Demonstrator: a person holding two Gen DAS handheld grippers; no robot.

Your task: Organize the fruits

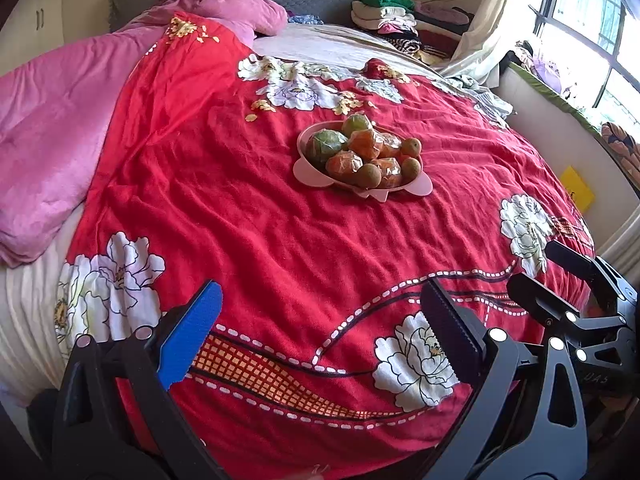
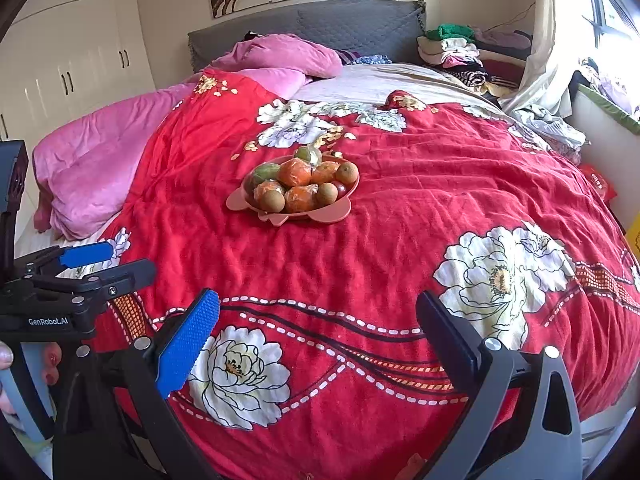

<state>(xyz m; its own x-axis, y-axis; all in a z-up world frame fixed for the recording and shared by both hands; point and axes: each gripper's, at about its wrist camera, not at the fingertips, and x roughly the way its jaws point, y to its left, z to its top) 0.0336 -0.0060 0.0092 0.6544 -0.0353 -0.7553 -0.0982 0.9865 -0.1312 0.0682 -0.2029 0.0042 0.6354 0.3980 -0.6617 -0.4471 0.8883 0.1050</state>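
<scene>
Currently the fruits (image 1: 362,152) sit heaped in a pink plate (image 1: 304,172) at mid-bed on the red blanket (image 1: 280,248), well ahead of both tongs. From the left tongs (image 1: 324,336) the plate lies straight ahead; from the right tongs (image 2: 318,340) it lies ahead and slightly left. Neither is clearly nearer. Both tongs are spread wide, holding and touching nothing.

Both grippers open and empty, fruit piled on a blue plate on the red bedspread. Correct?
Not quite: the plate is pink, not blue, as the right wrist view shows. The rest holds: fruit piled on it, on the red bedspread, both grippers' jaws open and empty.
</scene>
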